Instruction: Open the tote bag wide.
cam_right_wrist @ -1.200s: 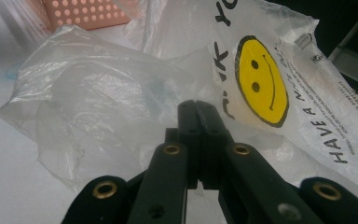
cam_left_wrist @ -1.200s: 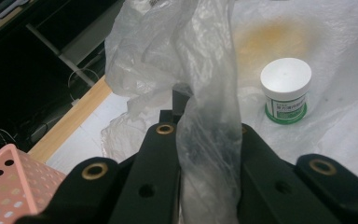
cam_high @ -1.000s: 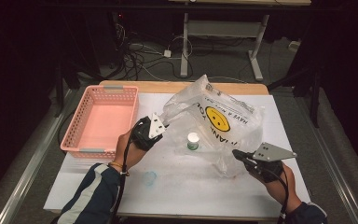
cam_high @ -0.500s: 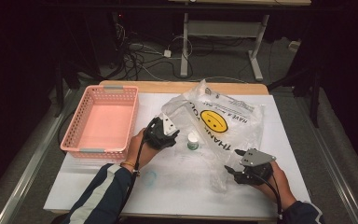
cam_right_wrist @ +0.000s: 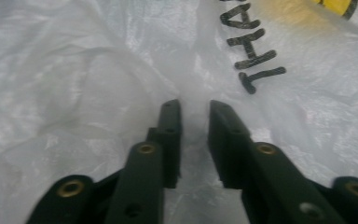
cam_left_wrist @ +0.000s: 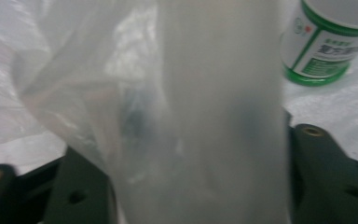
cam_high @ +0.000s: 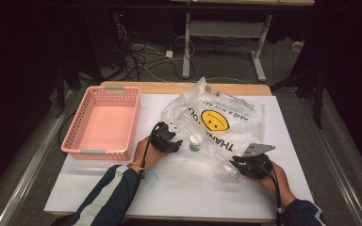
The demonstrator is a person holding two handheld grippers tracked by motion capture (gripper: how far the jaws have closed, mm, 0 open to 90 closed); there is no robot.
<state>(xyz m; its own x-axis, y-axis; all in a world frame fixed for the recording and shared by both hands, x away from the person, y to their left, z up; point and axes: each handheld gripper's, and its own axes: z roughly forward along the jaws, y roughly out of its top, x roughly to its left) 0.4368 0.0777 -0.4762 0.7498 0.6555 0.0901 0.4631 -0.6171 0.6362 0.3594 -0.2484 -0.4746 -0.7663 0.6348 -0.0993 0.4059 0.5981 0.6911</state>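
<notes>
A clear plastic bag [cam_high: 217,125] with a yellow smiley face and black lettering lies crumpled at the middle of the white table. A small white bottle [cam_high: 194,142] with a green label stands upright at its near edge. My left gripper [cam_high: 166,137] is at the bag's left corner; its jaws, just closing, still stand wide with a band of bag film [cam_left_wrist: 200,116] hanging between them, and the bottle [cam_left_wrist: 326,46] is just beyond. My right gripper [cam_high: 239,163] is at the bag's near right edge; its jaws have just closed and pinch a ridge of film [cam_right_wrist: 195,109].
An empty pink basket [cam_high: 78,123] stands at the table's left side. White covering [cam_high: 193,188] spans the table top, with bare room between my hands and the front edge. Table legs and cables [cam_high: 146,56] are on the dark floor behind.
Both hands have come down onto the bag. The left gripper moved right, toward the bottle. The right gripper moved left and nearer, onto the bag's near right edge.
</notes>
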